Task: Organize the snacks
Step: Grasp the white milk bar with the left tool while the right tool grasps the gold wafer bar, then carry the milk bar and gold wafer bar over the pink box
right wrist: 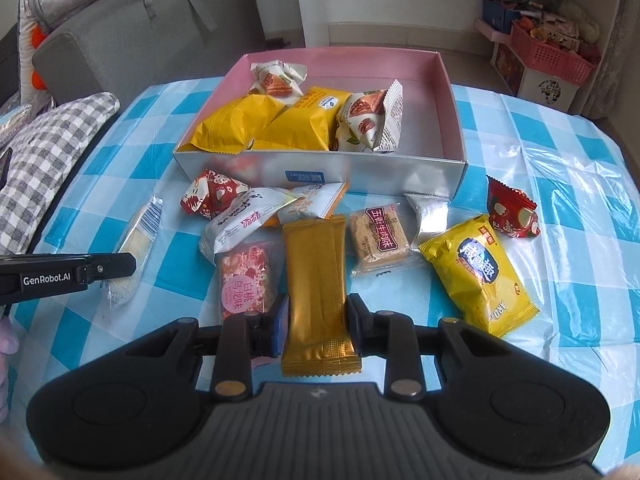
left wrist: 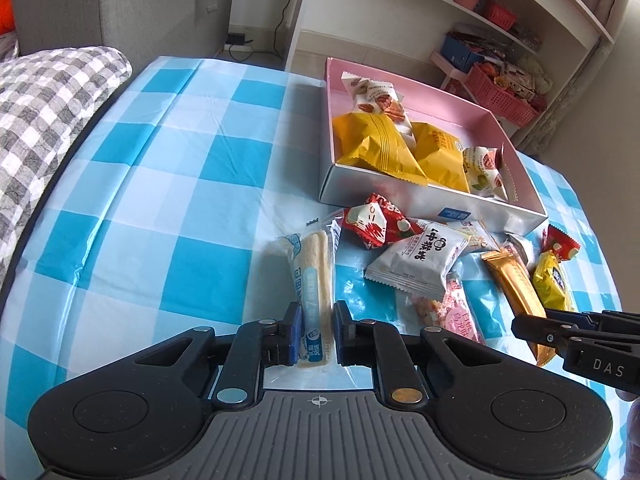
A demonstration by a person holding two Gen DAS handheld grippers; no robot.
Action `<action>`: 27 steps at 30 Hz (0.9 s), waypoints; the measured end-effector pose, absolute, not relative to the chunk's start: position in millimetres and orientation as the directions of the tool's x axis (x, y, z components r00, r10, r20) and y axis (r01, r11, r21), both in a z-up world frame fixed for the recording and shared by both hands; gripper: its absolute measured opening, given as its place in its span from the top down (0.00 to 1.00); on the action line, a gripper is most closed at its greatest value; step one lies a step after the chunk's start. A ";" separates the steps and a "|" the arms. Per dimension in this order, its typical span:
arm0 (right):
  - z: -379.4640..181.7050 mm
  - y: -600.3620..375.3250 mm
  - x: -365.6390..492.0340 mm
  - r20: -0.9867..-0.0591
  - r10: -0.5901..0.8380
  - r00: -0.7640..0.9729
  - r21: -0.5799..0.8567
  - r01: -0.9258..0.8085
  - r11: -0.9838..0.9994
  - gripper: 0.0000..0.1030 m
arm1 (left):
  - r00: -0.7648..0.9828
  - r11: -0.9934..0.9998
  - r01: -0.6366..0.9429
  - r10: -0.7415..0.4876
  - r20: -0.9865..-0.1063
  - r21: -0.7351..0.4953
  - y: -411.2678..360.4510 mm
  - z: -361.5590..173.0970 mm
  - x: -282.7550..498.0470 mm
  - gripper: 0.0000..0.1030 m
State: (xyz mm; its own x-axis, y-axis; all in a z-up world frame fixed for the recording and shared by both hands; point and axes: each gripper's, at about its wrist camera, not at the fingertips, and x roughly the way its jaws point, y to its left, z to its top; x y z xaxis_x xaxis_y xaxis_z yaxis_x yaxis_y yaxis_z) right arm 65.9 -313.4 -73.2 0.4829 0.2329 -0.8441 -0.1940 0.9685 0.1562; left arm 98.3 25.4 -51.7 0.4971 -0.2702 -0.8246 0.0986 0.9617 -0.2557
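A pink-lined box (left wrist: 516, 210) (right wrist: 452, 112) sits on the blue checked cloth and holds yellow and white snack packs (right wrist: 296, 120). Loose snacks lie in front of it. My left gripper (left wrist: 316, 316) is shut on a long pale wafer stick pack (left wrist: 314, 272), which also shows in the right wrist view (right wrist: 136, 240). My right gripper (right wrist: 318, 308) is shut on a gold bar pack (right wrist: 316, 276), also seen in the left wrist view (left wrist: 512, 280). Both packs rest on the cloth.
Other loose snacks: a yellow pack (right wrist: 480, 272), red packs (right wrist: 512, 212) (left wrist: 372, 224), a white pack (left wrist: 420, 256), a pink pack (right wrist: 244, 284), a brown square pack (right wrist: 378, 236). A checked cushion (left wrist: 48, 120) lies left. Shelves (left wrist: 500, 20) stand behind.
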 end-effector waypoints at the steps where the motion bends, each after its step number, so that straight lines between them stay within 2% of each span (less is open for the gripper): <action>1: -72.1 -315.0 65.0 -0.842 0.236 0.486 0.162 -0.190 0.968 0.73 | 0.499 0.960 0.098 -0.276 -0.821 -0.263 25.6 -50.1 98.0 0.88; 4: -67.2 -320.5 62.3 -0.830 0.252 0.498 0.182 -0.185 0.966 0.73 | 0.503 0.952 0.094 -0.297 -0.812 -0.291 26.1 -45.6 97.4 0.90; 6: -62.8 -323.7 60.8 -0.819 0.263 0.510 0.198 -0.180 0.964 0.73 | 0.503 0.946 0.096 -0.316 -0.804 -0.311 26.6 -43.4 96.8 1.00; 16: -46.1 -333.8 60.7 -0.775 0.299 0.556 0.258 -0.153 0.954 0.73 | 0.516 0.934 0.119 -0.347 -0.783 -0.336 32.5 -38.1 92.2 1.00; 19: -48.4 -333.5 62.7 -0.780 0.297 0.551 0.256 -0.153 0.955 0.73 | 0.511 0.937 0.121 -0.342 -0.788 -0.328 31.1 -42.5 95.0 0.91; 21: -49.7 -332.9 64.9 -0.783 0.297 0.547 0.259 -0.149 0.954 0.73 | 0.498 0.934 0.102 -0.346 -0.795 -0.343 28.0 -48.6 98.6 0.73; 23: -50.4 -331.7 66.6 -0.783 0.299 0.545 0.262 -0.146 0.954 0.73 | 0.504 0.934 0.086 -0.340 -0.794 -0.346 21.4 -53.8 103.8 0.50; 24: -50.7 -330.8 67.0 -0.783 0.300 0.544 0.264 -0.145 0.953 0.73 | 0.511 0.939 0.084 -0.327 -0.795 -0.332 16.4 -56.6 106.8 0.45; 27: -51.9 -328.1 68.3 -0.785 0.304 0.540 0.267 -0.148 0.952 0.73 | 0.499 0.962 0.073 -0.264 -0.825 -0.264 0.9 -67.8 112.8 0.46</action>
State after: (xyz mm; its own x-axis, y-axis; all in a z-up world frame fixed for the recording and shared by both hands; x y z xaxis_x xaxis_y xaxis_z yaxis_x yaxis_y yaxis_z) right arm 68.3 -328.1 -51.9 0.5398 0.3043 -0.7849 -0.1480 0.9522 0.2674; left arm 112.8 0.9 -67.8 0.4988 -0.2643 -0.8254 0.0732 0.9618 -0.2637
